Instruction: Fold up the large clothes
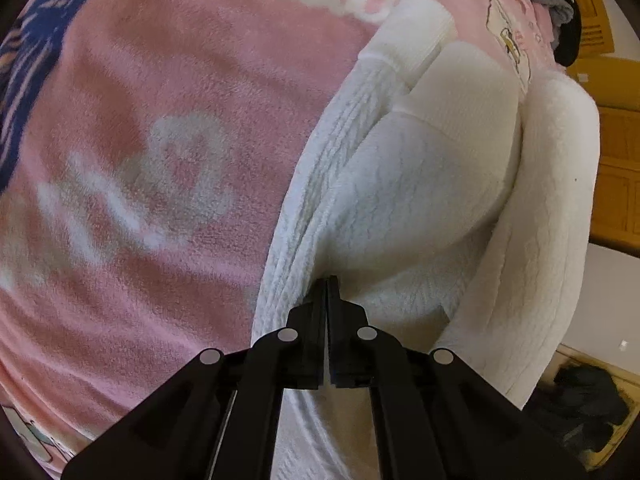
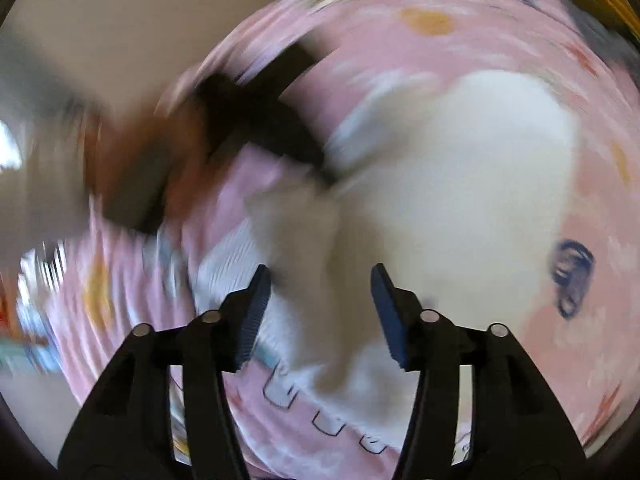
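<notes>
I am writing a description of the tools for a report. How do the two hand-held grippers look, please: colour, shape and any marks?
The left hand-held gripper is black, with two angular fingers and round silver pins at the linkage joints. The right hand-held gripper has the same black build and silver pins; its pads are dark blue and finely ribbed. No cable, sleeve or label shows in either view.

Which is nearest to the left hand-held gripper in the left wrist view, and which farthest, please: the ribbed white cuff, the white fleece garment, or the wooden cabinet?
1. White fleece garment: at the left hand-held gripper tips, pinched.
2. Ribbed white cuff: upper centre, on the pink blanket.
3. Wooden cabinet: far right edge, beyond the bed.
</notes>
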Demonstrator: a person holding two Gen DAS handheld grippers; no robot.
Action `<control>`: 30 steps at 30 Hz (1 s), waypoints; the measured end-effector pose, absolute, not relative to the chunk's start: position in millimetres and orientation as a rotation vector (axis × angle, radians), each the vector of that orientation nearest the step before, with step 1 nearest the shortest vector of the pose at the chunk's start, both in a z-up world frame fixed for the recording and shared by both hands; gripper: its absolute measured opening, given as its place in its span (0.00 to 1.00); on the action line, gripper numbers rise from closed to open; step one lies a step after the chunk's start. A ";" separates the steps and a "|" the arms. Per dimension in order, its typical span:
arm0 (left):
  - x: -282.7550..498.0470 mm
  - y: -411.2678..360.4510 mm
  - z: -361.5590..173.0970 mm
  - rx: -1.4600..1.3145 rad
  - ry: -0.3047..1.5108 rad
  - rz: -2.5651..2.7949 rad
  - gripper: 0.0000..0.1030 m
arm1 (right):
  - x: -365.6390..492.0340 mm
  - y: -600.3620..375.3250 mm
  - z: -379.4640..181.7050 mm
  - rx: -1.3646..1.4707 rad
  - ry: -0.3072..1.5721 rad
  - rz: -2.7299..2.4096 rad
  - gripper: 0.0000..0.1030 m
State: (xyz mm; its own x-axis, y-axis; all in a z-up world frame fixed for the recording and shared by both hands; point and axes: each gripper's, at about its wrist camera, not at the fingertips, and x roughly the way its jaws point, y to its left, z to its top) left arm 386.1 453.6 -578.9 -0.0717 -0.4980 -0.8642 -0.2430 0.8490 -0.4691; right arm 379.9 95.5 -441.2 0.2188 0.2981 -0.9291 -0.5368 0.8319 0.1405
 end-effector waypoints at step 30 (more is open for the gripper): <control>334.8 474.7 -556.1 -0.698 1.556 -0.167 0.02 | 578.6 128.1 -502.9 -0.150 1.610 0.328 0.08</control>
